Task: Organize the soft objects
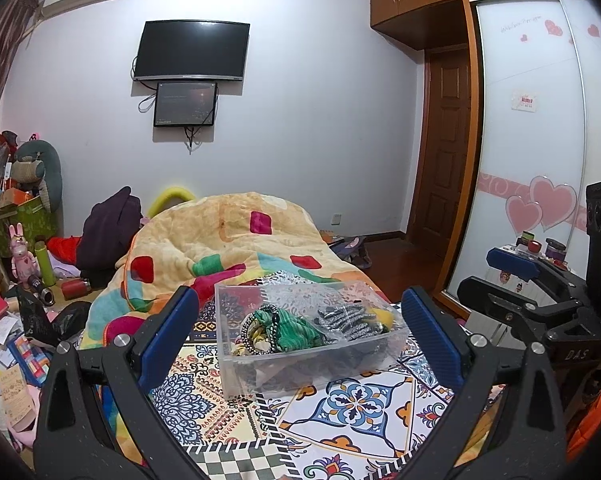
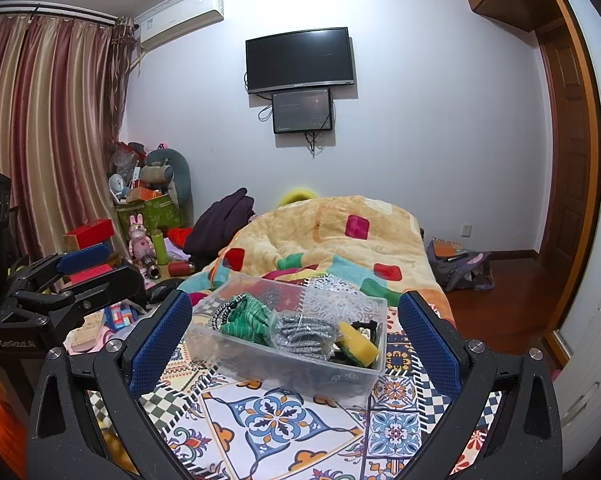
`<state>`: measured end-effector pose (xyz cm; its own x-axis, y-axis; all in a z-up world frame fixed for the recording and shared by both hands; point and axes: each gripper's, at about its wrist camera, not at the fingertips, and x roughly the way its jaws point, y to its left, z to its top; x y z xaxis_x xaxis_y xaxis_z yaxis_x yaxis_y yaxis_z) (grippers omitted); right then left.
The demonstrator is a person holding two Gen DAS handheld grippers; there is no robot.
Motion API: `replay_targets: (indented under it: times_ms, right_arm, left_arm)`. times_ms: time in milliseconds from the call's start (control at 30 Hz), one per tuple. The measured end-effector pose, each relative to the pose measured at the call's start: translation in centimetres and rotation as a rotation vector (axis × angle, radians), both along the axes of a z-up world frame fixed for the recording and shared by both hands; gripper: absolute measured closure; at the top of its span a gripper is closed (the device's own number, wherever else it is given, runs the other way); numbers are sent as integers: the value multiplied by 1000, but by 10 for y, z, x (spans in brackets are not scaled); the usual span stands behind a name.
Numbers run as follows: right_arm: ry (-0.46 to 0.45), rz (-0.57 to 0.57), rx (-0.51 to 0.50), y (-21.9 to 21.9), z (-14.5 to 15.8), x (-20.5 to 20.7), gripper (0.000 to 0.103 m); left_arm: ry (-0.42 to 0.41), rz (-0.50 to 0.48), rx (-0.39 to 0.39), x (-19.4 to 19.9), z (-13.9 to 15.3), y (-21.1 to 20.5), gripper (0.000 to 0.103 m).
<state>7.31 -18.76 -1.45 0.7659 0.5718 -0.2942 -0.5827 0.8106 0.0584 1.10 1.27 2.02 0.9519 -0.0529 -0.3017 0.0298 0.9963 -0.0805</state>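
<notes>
A clear plastic box [image 1: 260, 376] stands on the patterned cloth [image 1: 356, 412] on the bed. It holds a green knitted cloth [image 1: 300, 330], a bag of grey scrubbing cloths [image 1: 346, 320], a yellow sponge [image 2: 358, 342] and beaded hair ties [image 1: 256, 326]. My left gripper [image 1: 300, 332] is open and empty, raised just before the box. My right gripper [image 2: 296, 332] is open and empty, also just before the box [image 2: 296, 376]. Each gripper shows at the edge of the other's view: the right one [image 1: 512, 276], the left one [image 2: 76, 272].
A bunched yellow blanket with coloured patches [image 1: 236, 240] lies behind the box. A dark purple garment [image 1: 108, 232] lies at the far left of the bed. Clutter of boxes, toys and bottles [image 1: 28, 264] fills the floor on the left. A wardrobe [image 1: 532, 140] stands on the right.
</notes>
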Motion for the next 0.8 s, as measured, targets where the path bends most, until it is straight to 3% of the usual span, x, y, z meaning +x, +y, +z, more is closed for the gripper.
replay_targets:
  times_ms: [367,800]
  right_arm:
    - [1,1,-3,0,0,0,0]
    - [17,1,-4,-3,-4,6,0]
  left_arm:
    - [20,-12,-35,2,-2,3,0]
    - [19,-3,3,3,-4,-5,0]
